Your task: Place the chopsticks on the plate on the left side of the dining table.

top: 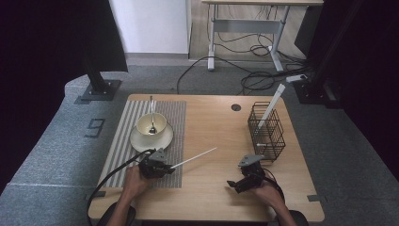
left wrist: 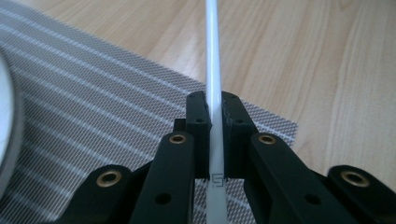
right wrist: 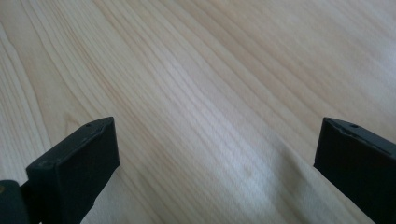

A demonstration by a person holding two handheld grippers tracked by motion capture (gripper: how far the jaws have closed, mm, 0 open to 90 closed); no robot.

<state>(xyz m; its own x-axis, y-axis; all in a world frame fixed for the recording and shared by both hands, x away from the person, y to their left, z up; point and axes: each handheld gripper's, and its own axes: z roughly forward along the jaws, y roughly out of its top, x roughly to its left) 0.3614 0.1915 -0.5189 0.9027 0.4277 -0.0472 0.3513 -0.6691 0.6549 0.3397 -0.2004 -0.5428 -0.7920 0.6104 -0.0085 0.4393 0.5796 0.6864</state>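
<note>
A long white chopstick point(top: 195, 157) sticks out to the right from my left gripper point(top: 165, 167), which is shut on it at the placemat's near right corner. In the left gripper view the jaws pinch the white chopstick point(left wrist: 213, 70) and it runs straight ahead over the wood. My right gripper point(top: 234, 183) stands open low over the bare table near the front edge, right of centre. In the right gripper view its fingertips point(right wrist: 79, 161) stand wide apart with only wood grain between them. A second white chopstick point(top: 270, 107) leans in the black wire basket point(top: 266, 134).
A cream cup with a spoon point(top: 151, 123) sits on a saucer point(top: 141, 141) on the striped grey placemat point(top: 123, 136) at the left. The table has a round cable hole point(top: 236, 107) at the back. Cables and a desk frame lie on the floor beyond.
</note>
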